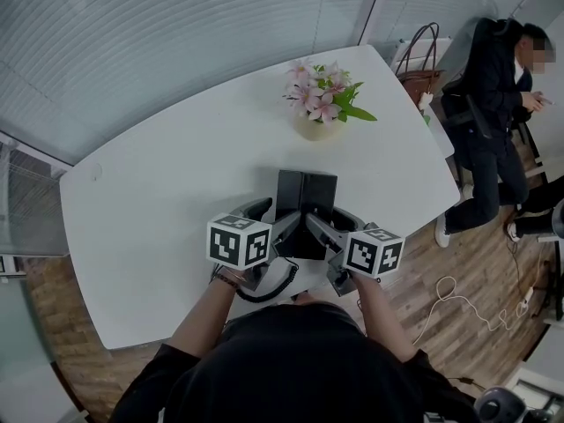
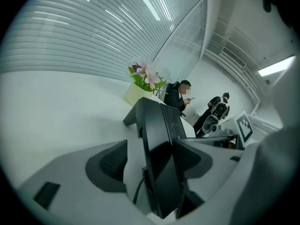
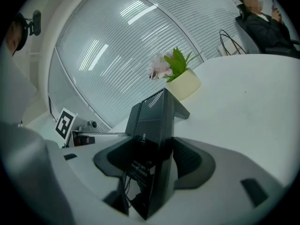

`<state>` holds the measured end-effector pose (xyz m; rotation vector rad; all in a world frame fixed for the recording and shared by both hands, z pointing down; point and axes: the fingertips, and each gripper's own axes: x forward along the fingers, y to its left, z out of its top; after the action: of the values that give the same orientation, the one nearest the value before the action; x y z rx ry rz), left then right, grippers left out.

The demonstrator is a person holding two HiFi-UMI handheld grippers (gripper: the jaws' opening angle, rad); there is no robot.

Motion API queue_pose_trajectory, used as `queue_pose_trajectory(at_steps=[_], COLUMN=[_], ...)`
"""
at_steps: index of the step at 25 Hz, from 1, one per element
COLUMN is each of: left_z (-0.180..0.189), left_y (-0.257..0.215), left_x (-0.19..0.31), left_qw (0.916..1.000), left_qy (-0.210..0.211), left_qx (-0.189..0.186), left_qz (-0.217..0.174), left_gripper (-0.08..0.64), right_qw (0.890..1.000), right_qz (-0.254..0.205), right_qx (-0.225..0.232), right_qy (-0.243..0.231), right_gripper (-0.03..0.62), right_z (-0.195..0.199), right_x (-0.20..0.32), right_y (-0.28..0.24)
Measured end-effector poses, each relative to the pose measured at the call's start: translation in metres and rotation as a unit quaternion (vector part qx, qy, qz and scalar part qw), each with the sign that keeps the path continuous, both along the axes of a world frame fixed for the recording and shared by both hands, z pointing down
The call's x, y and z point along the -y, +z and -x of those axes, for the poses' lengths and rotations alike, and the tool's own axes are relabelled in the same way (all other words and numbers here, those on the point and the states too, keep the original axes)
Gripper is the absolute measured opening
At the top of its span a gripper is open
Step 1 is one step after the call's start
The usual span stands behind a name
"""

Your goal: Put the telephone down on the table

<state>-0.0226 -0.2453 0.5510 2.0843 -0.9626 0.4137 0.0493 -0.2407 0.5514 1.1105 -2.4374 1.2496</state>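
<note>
The black telephone (image 1: 305, 203) stands on the white table (image 1: 159, 192) just ahead of me, its coiled cord (image 1: 267, 289) trailing back toward my body. My left gripper (image 1: 280, 227) reaches it from the left and my right gripper (image 1: 324, 229) from the right. In the left gripper view the telephone (image 2: 159, 144) sits between the jaws of the left gripper (image 2: 150, 161), with bare table showing between the left pad and the telephone. In the right gripper view the telephone (image 3: 157, 125) fills most of the space between the widely spread jaws of the right gripper (image 3: 154, 161).
A cream pot of pink flowers (image 1: 319, 104) stands on the table beyond the telephone. A brown handbag (image 1: 421, 69) and a seated person (image 1: 493, 86) are past the table's far right corner. A white cable (image 1: 449, 302) lies on the wooden floor at the right.
</note>
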Motion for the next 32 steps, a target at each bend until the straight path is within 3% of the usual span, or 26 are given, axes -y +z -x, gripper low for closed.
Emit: queue_pose_trajectory(at_steps=[5, 10, 15, 23, 32], left_z=[0.011, 0.018, 0.020, 0.017, 0.020], left_y=[-0.024, -0.060, -0.086, -0.117, -0.151], left_x=[0.007, 0.014, 0.016, 0.019, 0.018], left_qw=[0.9986, 0.9924, 0.9866, 0.9802, 0.9682], left_qy=[-0.030, -0.052, -0.057, -0.060, -0.067], left_qx=[-0.004, 0.002, 0.007, 0.000, 0.008], left_qz=[-0.044, -0.111, -0.153, -0.189, -0.241], left_gripper=[0.307, 0.307, 0.307, 0.305, 0.305], right_qw=[0.999, 0.997, 0.993, 0.977, 0.959], right_qz=[-0.027, -0.065, -0.111, -0.210, -0.279], right_qx=[-0.014, -0.016, -0.004, -0.011, -0.006], right_qy=[0.013, 0.024, 0.030, 0.027, 0.046], right_gripper=[0.256, 0.265, 0.264, 0.262, 0.235], right_z=[-0.005, -0.009, -0.007, 0.002, -0.002], right_x=[0.003, 0.011, 0.017, 0.024, 0.025], right_y=[-0.016, -0.041, -0.073, -0.129, -0.174])
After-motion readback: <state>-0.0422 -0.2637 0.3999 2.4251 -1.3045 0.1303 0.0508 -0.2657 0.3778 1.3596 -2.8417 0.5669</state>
